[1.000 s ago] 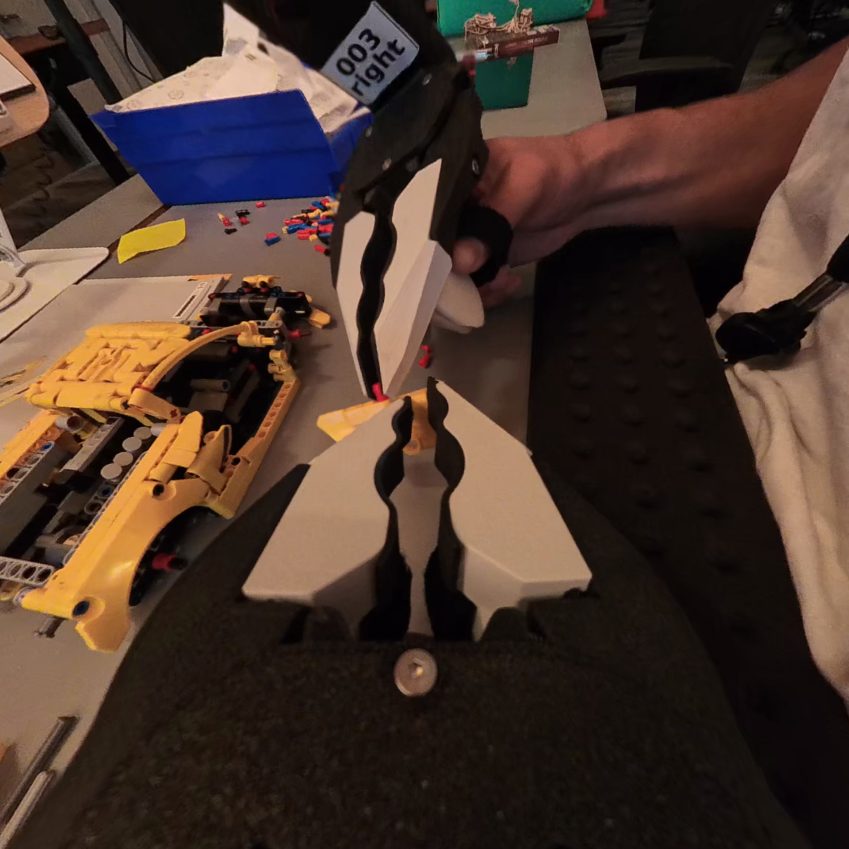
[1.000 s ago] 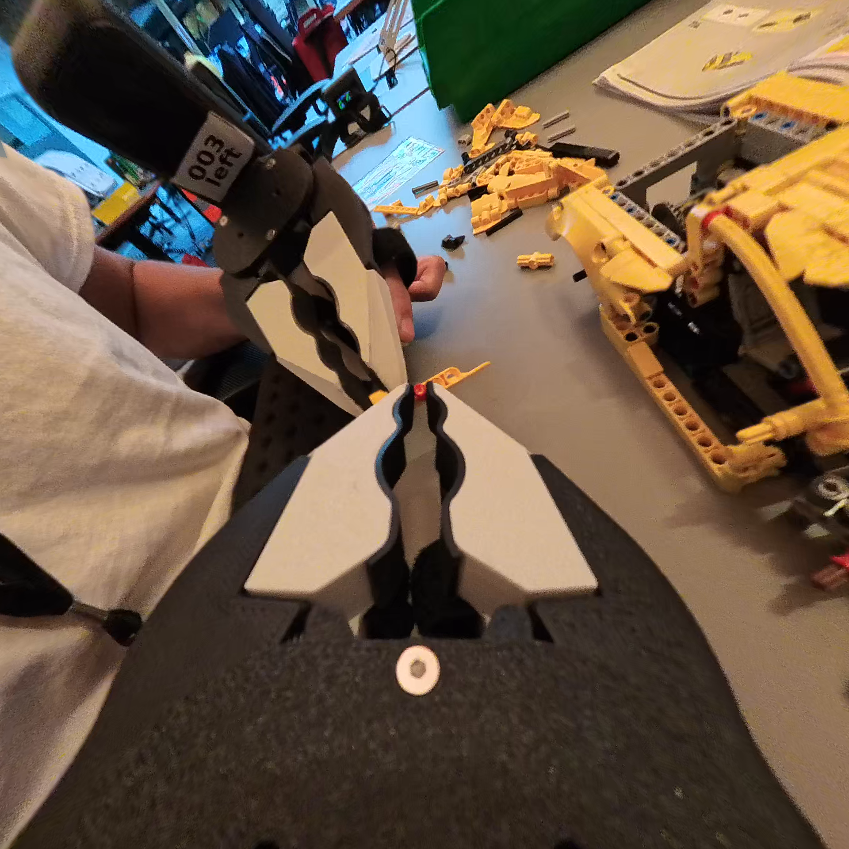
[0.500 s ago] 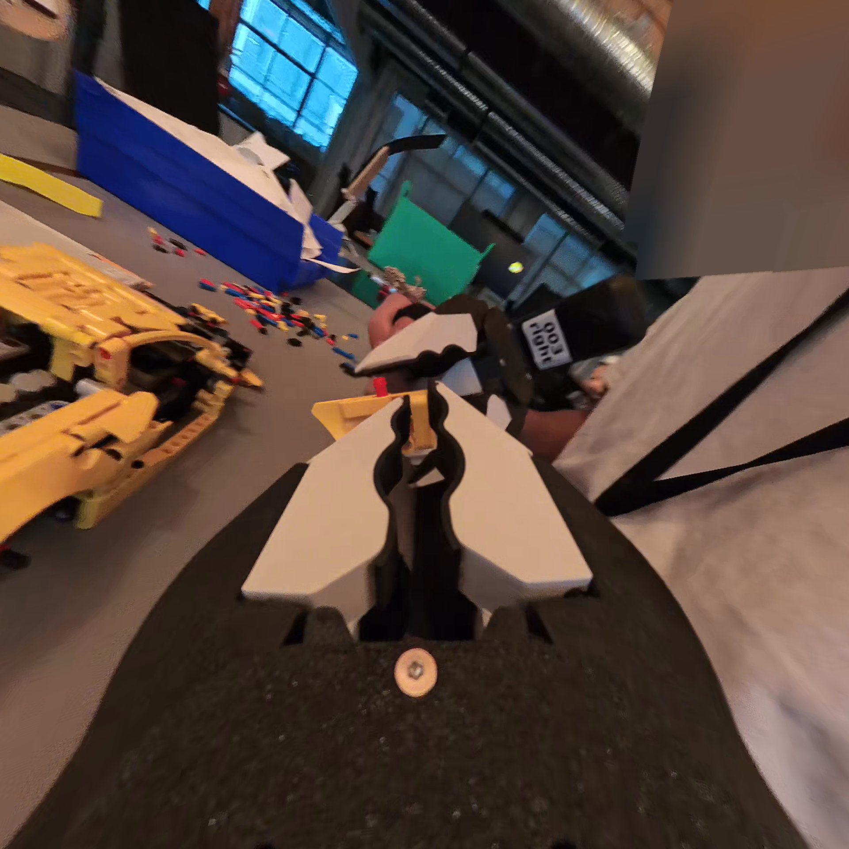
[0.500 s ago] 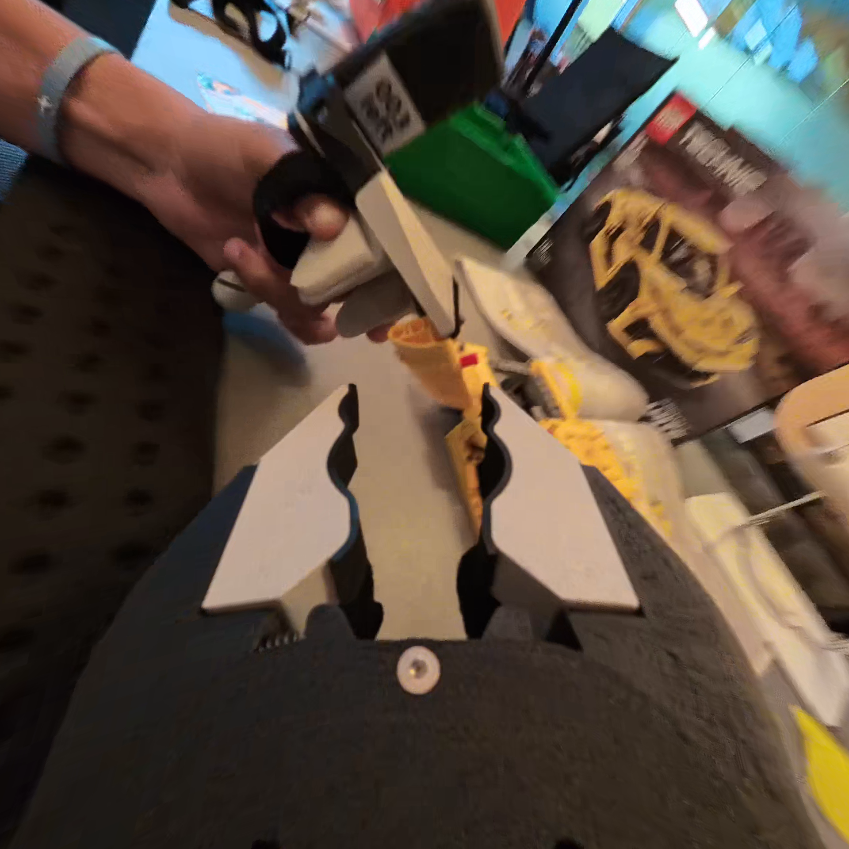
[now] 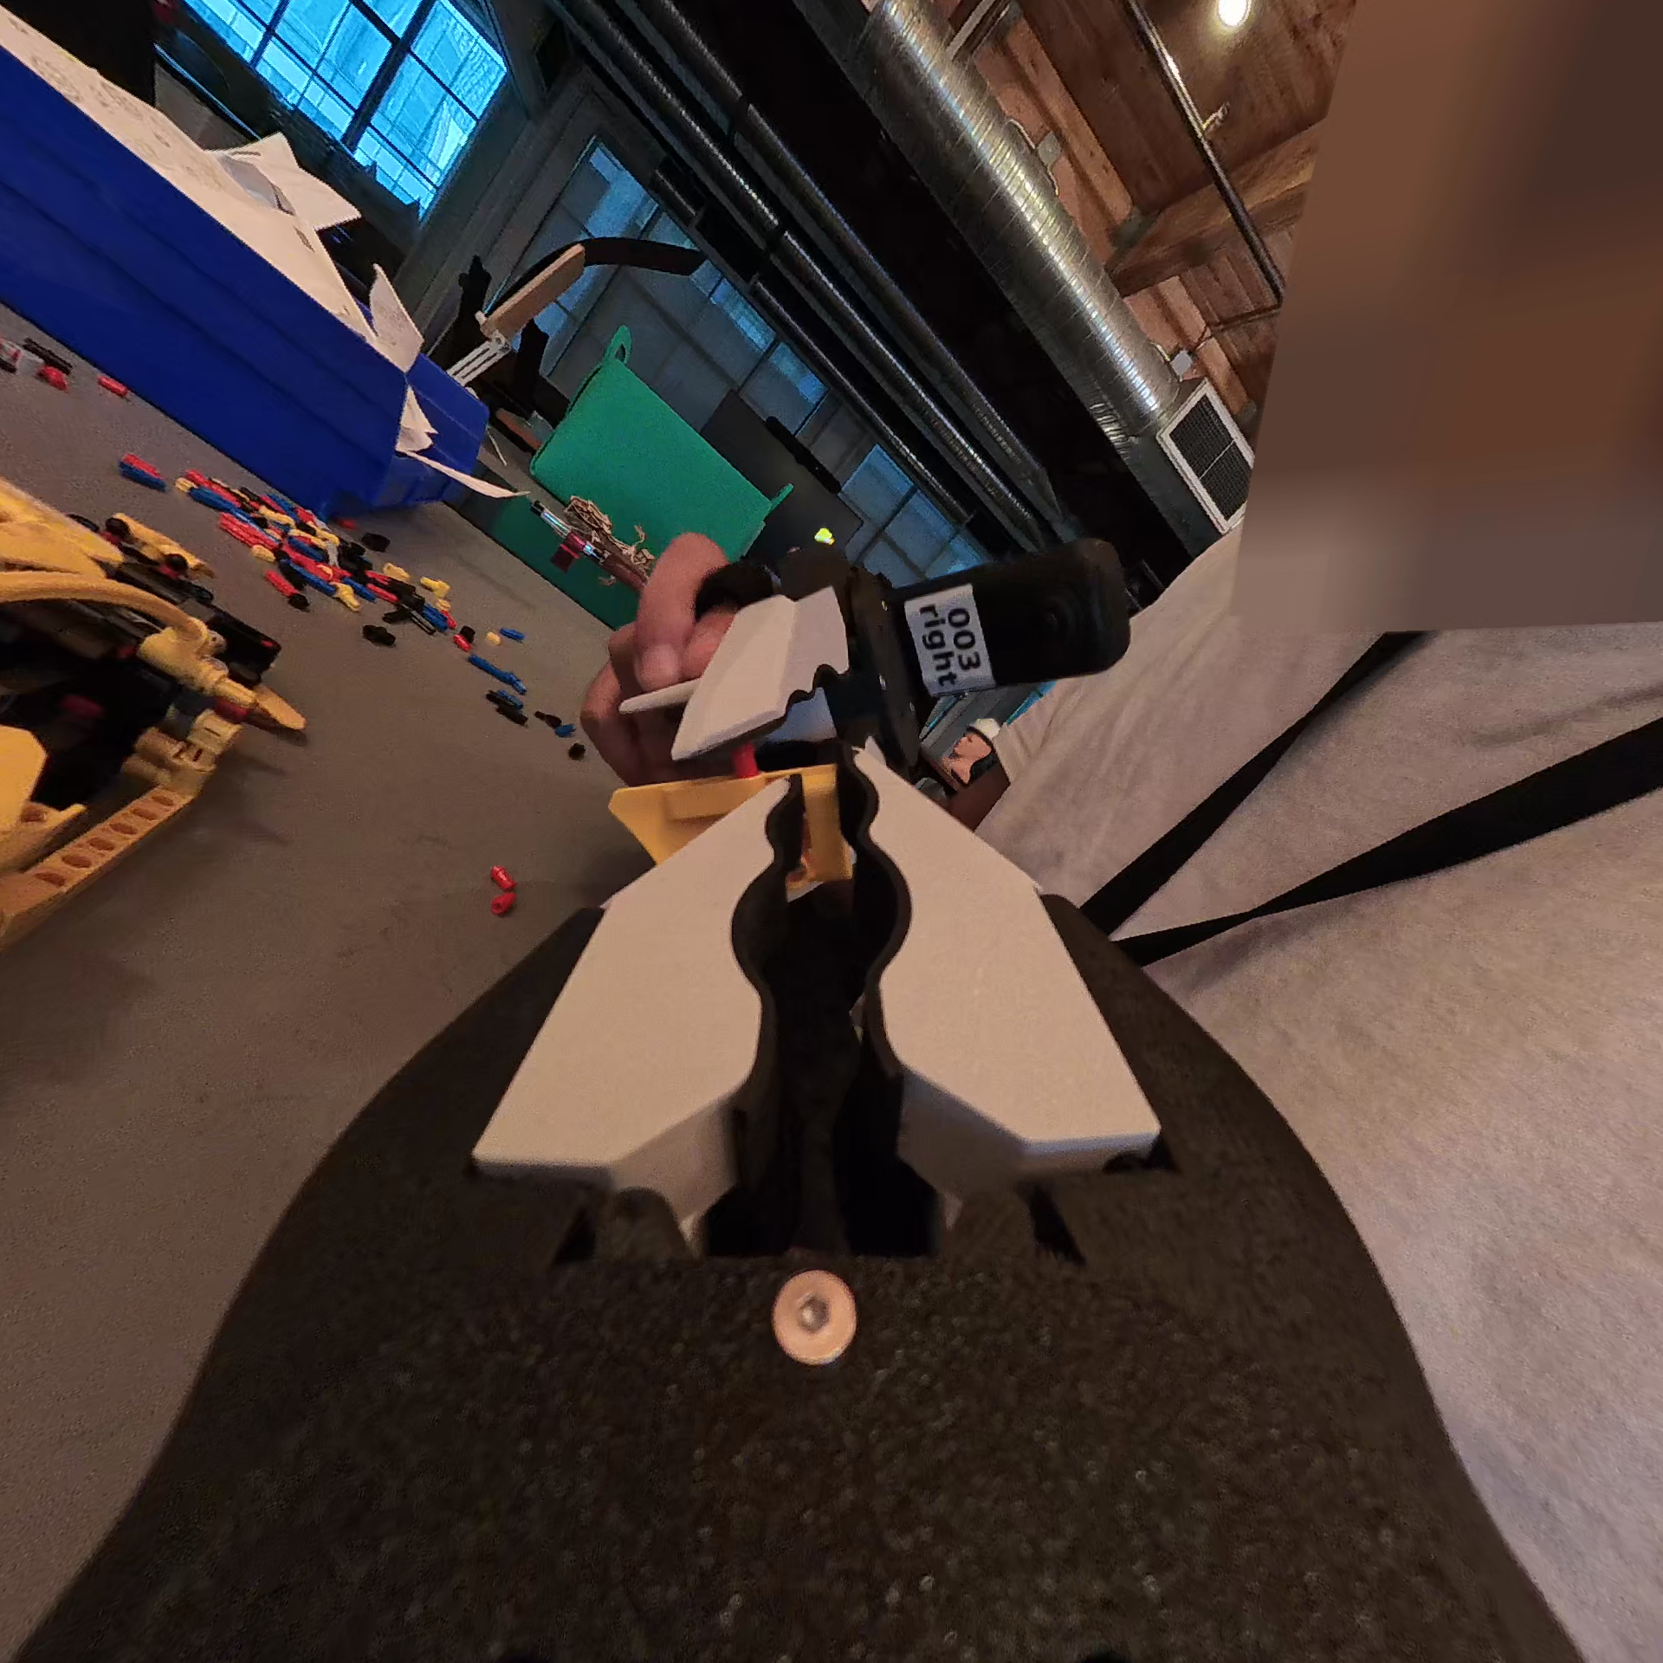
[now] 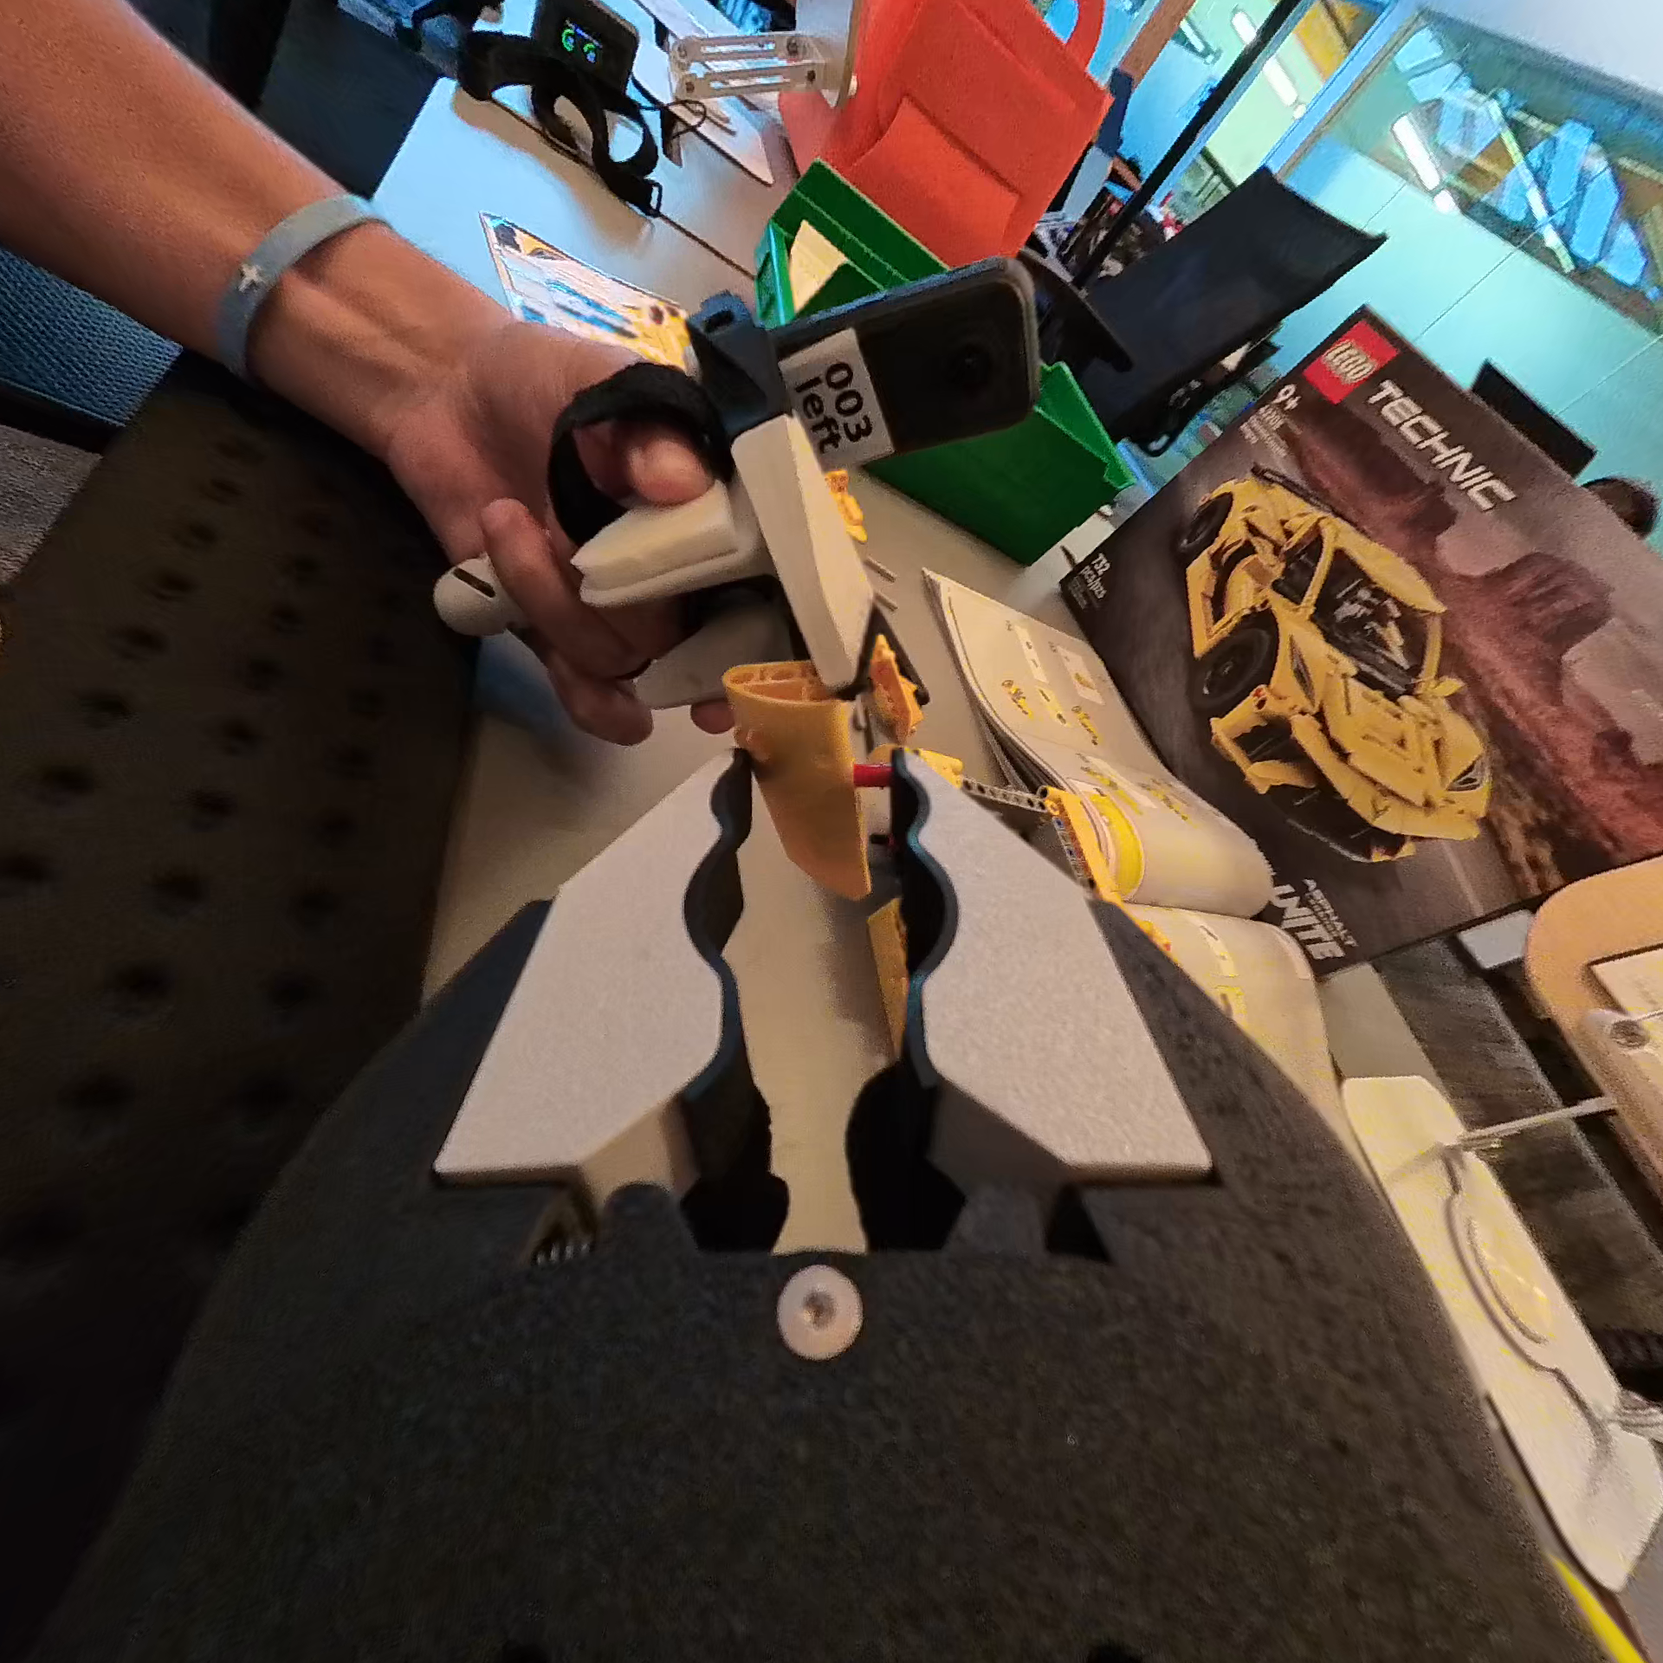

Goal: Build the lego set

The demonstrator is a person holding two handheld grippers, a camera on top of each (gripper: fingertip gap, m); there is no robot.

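Note:
My left gripper [image 5: 821, 783] is shut on a yellow Lego panel [image 5: 693, 805] and holds it above the table edge. A small red pin [image 5: 745, 763] sticks out of the panel. My right gripper [image 6: 819, 765] is open, its fingers on either side of the yellow panel [image 6: 801, 792], with the red pin [image 6: 868, 774] right by its right fingertip. The left gripper [image 6: 846, 670] shows in the right wrist view, gripping the panel from above. The right gripper [image 5: 711, 729] shows in the left wrist view, just above the pin. The part-built yellow car [image 5: 108, 711] lies at the left.
Loose red, blue, black and yellow pieces [image 5: 342, 567] lie scattered before a blue bin [image 5: 198, 297] and a green bin [image 5: 648, 468]. The set's box [image 6: 1350, 630], an open instruction booklet [image 6: 1053, 711], a green bin [image 6: 990, 468] and a black dimpled mat [image 6: 180, 720] are nearby. The grippers are tip to tip, or close to it.
My right gripper has let go of the red pin and opened; the pin now sits in the yellow panel. Both grippers have tilted up and turned, the left still holding the panel.

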